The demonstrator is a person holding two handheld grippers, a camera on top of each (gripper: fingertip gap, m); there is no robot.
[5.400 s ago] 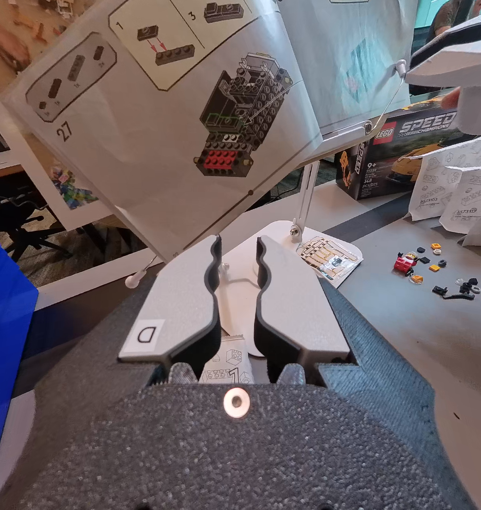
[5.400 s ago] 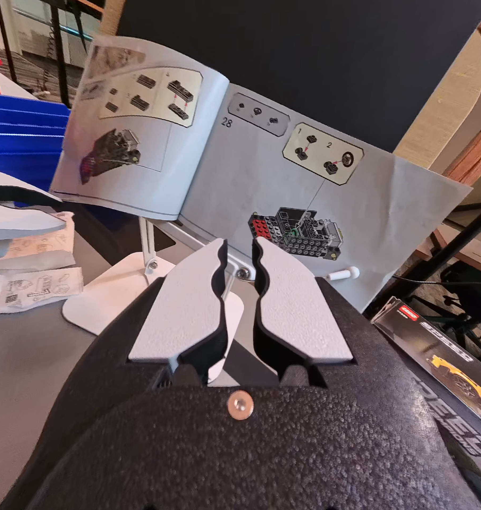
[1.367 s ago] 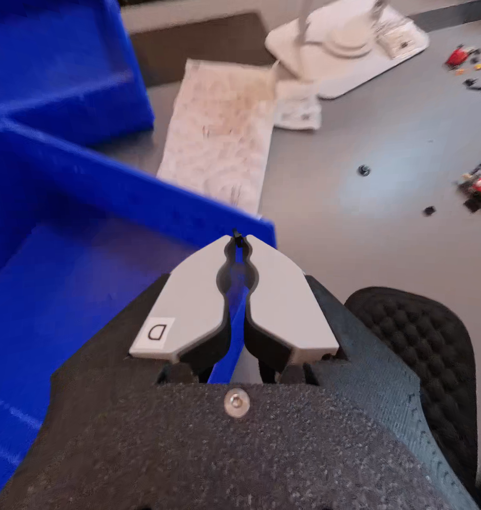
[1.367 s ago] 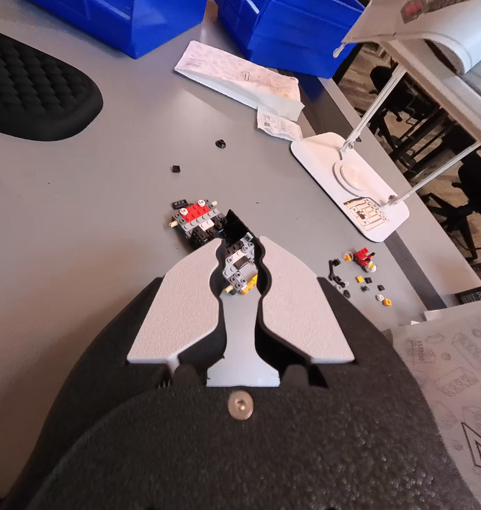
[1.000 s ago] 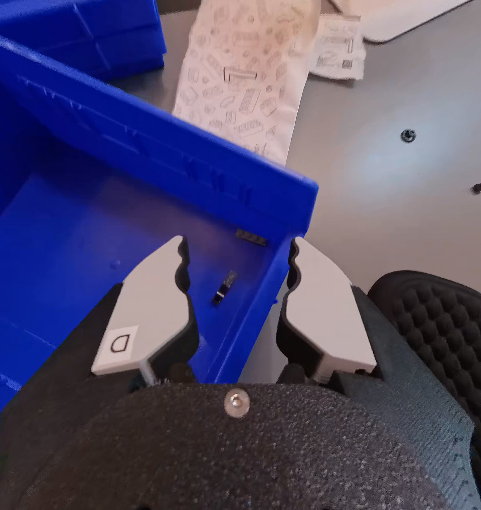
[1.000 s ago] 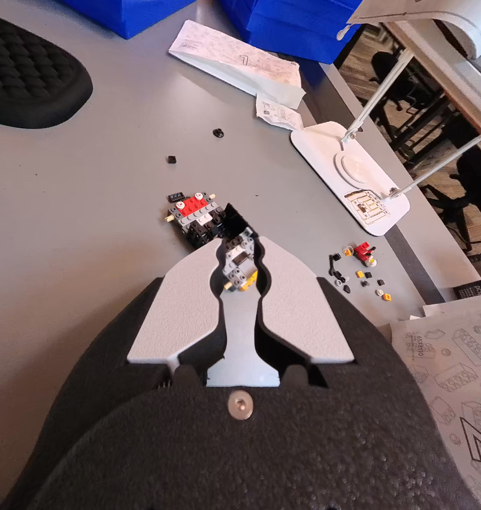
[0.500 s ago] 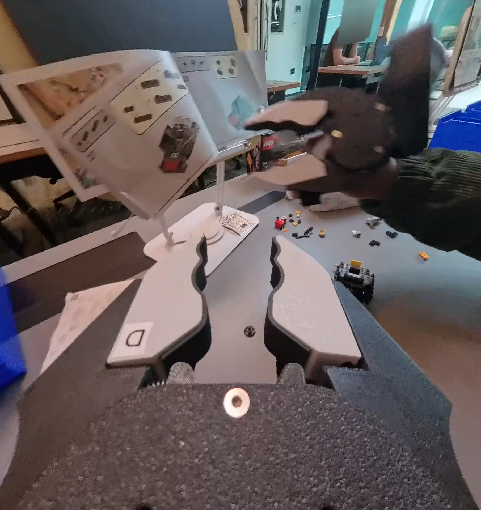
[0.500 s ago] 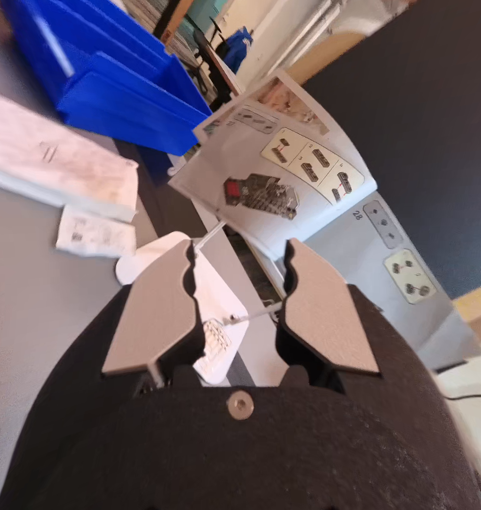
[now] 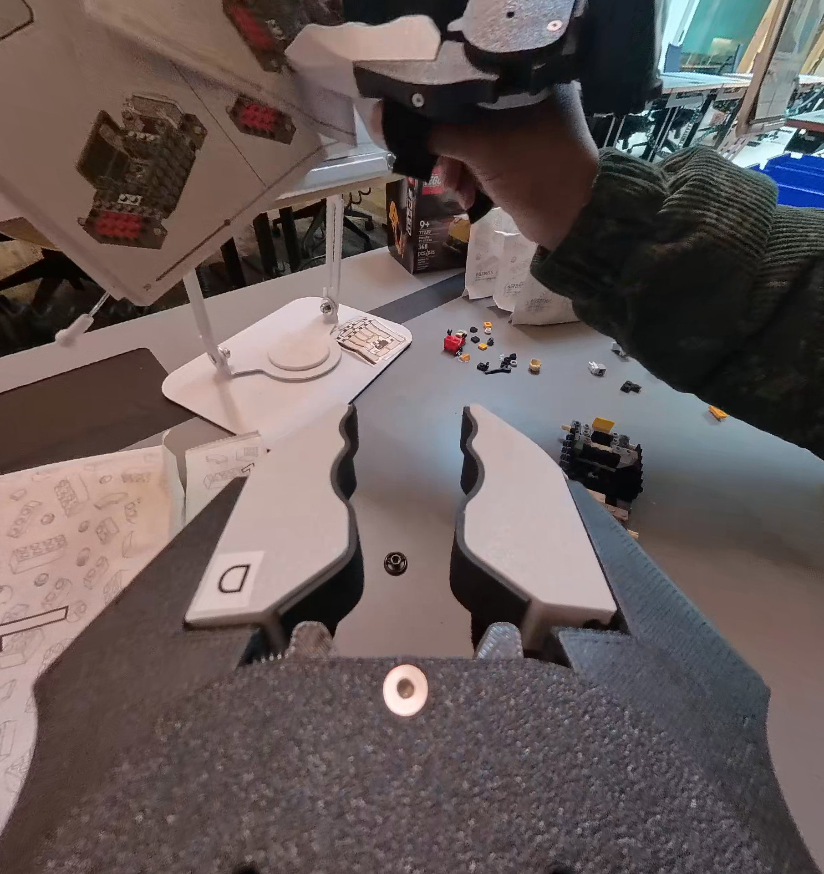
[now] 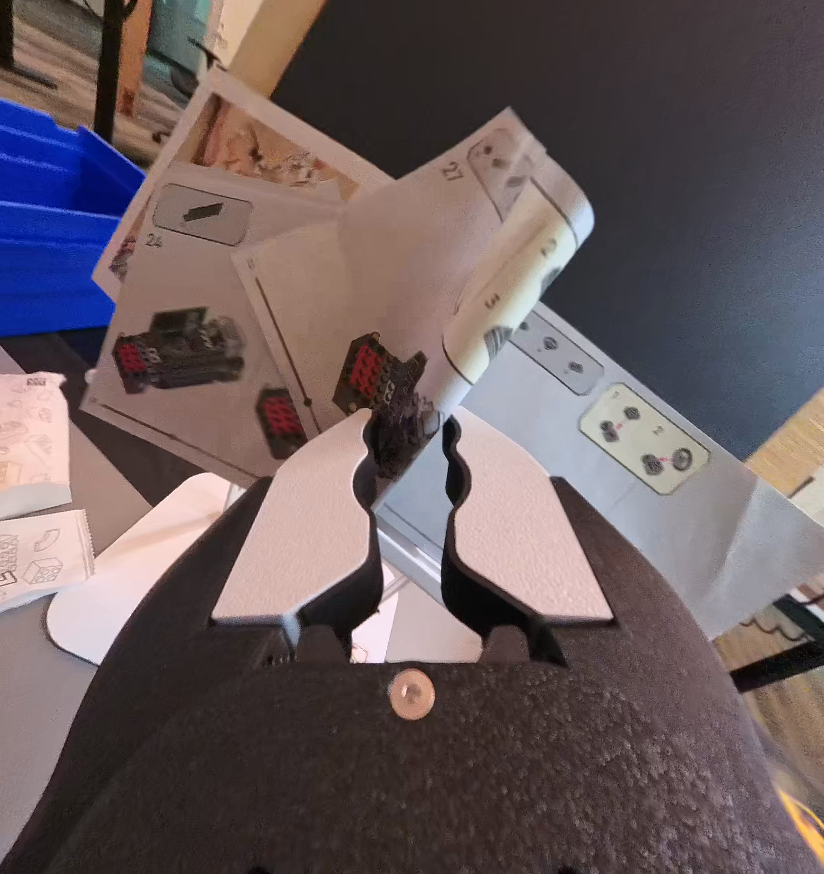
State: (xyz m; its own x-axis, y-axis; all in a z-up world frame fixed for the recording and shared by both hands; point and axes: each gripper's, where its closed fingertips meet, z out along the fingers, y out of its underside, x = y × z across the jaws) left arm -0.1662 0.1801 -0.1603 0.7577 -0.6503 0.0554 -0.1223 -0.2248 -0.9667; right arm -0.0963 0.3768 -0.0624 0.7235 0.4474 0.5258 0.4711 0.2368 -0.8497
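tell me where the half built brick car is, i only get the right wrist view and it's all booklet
Observer: the partly built brick model stands on the grey table, just right of the left gripper.
Operator: is that gripper holding anything
Observer: no, its jaws are apart with nothing between the fingers. A small black round piece lies on the table under the gap.
Operator: any loose parts out there
Observer: yes, a scatter of small pieces, red, yellow and black, lies beyond the model, near the white book stand base.
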